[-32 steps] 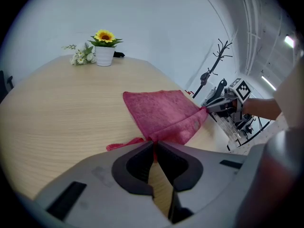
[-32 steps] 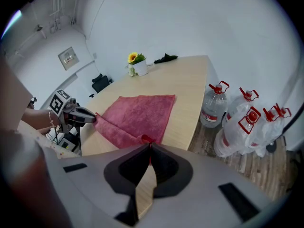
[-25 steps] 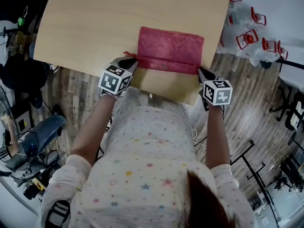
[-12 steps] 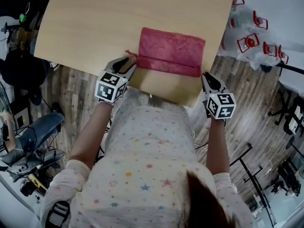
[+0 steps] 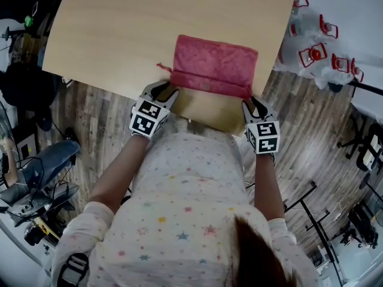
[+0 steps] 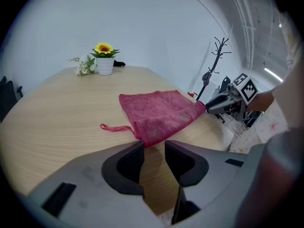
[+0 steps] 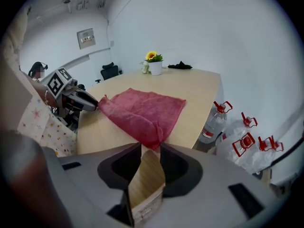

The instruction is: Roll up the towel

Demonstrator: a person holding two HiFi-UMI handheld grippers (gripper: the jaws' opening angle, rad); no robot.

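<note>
A red towel (image 5: 212, 66) lies folded flat near the front edge of the wooden table (image 5: 119, 28), its hanging loop (image 5: 160, 67) at the left. My left gripper (image 5: 164, 89) sits just short of the towel's near left corner (image 6: 151, 139). Its jaws have just opened, and between them I see only bare table. My right gripper (image 5: 251, 102) is at the near right corner, open, with the towel's tip (image 7: 152, 141) just ahead of its fingers. The left gripper view shows the right gripper (image 6: 216, 106) across the towel; the right gripper view shows the left gripper (image 7: 90, 103).
A potted sunflower (image 6: 105, 63) stands at the table's far end, with a dark object (image 7: 180, 65) near it. Several water bottles with red caps (image 5: 311, 46) sit on the floor to the right. A coat stand (image 6: 216, 65) rises beyond the table.
Both grippers left the towel's near corners, drew back and outward, then came in again to the front edge. The left jaws stand wider. The towel has hardly moved.
</note>
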